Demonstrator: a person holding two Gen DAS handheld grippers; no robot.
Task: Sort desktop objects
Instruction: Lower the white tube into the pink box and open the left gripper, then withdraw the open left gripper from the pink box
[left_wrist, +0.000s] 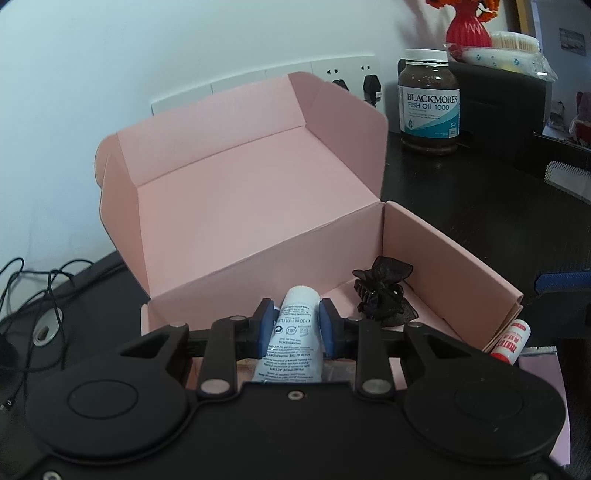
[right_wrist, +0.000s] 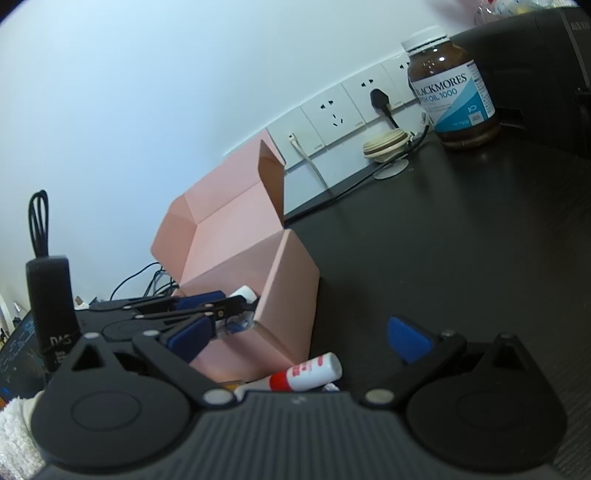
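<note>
- Left gripper (left_wrist: 295, 328) pinching a white tube (left_wrist: 291, 332) between its blue pads, nose tilted down over the near edge of the pink box (left_wrist: 236, 206).
- Right gripper (right_wrist: 299, 339) spread wide, nothing between its jaws, hanging low over the dark desk (right_wrist: 461, 240) just beside the box.
- Box open, lid flap standing up at the back; a black hair bow (left_wrist: 384, 295) already lies in its right corner.
- Tube points into the box, cap end forward, held mid-body.
- Step in hand looks like dropping the tube in: best to lower it over bare floor left of the bow, then let go.
- Red-and-white stick (right_wrist: 306, 373) lies on the desk outside the box, just in front of the right gripper; probably next.
- Brown pill bottle (left_wrist: 428, 103) stands well apart at the back.
</note>
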